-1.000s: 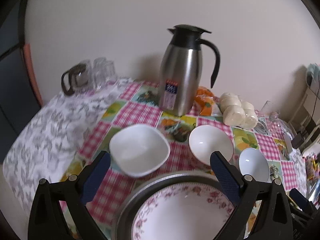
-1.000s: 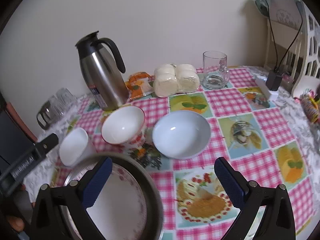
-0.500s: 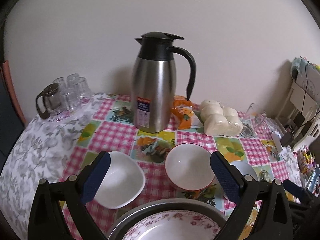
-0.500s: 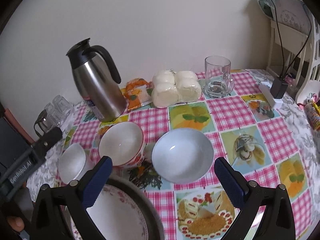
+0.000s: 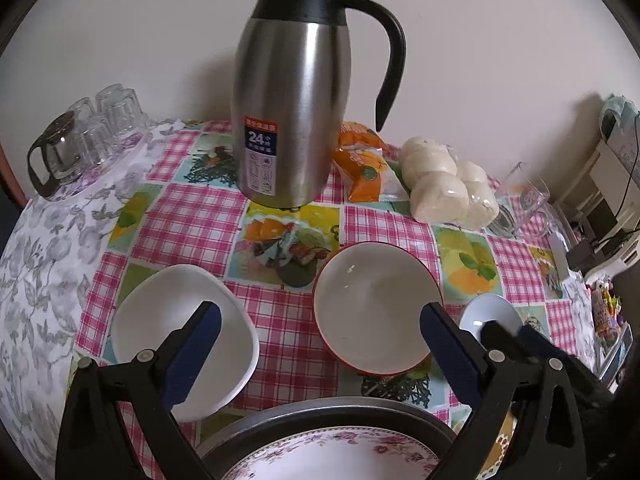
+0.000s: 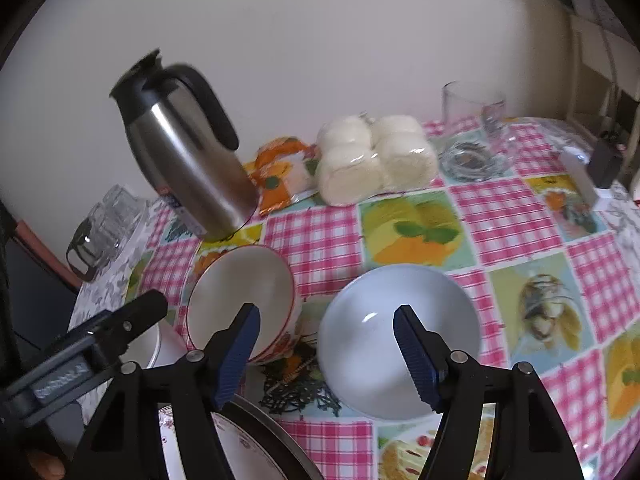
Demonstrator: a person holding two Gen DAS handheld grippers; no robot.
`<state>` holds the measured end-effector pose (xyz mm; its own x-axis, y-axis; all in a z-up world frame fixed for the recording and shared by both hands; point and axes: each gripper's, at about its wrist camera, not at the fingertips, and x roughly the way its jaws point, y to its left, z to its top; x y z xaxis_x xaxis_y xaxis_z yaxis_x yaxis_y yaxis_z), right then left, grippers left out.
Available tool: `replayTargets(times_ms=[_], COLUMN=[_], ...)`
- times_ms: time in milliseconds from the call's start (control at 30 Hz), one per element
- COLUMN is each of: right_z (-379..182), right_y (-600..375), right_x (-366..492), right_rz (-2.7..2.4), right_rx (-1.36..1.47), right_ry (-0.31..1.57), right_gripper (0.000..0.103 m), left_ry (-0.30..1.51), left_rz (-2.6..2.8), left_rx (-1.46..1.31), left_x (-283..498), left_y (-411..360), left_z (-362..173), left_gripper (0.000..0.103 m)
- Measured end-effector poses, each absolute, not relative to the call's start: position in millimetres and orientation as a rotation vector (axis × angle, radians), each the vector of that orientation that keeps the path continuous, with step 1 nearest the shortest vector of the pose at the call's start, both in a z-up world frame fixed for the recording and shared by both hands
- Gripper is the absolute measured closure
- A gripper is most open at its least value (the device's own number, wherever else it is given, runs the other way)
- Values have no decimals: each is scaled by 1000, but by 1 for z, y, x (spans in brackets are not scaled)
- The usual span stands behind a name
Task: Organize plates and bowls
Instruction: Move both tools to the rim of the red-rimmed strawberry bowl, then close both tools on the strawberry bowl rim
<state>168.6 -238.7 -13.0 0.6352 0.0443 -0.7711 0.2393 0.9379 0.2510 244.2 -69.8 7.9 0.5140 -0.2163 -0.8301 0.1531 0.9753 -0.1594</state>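
Right gripper (image 6: 326, 346) jaws closing, nothing pinched yet; pale blue bowl (image 6: 400, 340) lies just beyond its tips, right of red-rimmed bowl (image 6: 240, 300). Left gripper (image 5: 320, 334) wide open, empty, red-rimmed bowl between its fingers, square white bowl (image 5: 176, 312) left of it.

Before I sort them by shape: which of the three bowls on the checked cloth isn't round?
The plain white bowl at the left, beside the red-rimmed bowl. It has rounded corners, almost square, while that one and the pale blue bowl are round.
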Motion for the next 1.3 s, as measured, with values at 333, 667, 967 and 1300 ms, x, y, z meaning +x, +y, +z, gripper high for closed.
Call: replayTargets(times_ms=[333,667,967,1300], right_z=[-32,-45,-45,-62], right_y=[-229,-219,-211,-206], right_x=[183,187,189,197], right_rz=[-51,22,2,44], right_rx=[376,390,318,348], right_ry=[929,951,954,1000], right_gripper=[46,59,66,75], left_ry=[1108,1197,1270,1270], left_rz=[-216,-220,-216,-229], left_rx=[-27,-14,-34,-18], left_x=[269,275,282,283], left_y=[-75,-88,-89,-93], left_z=[-1,-27,-59,-67], left_gripper=[27,55,78,90])
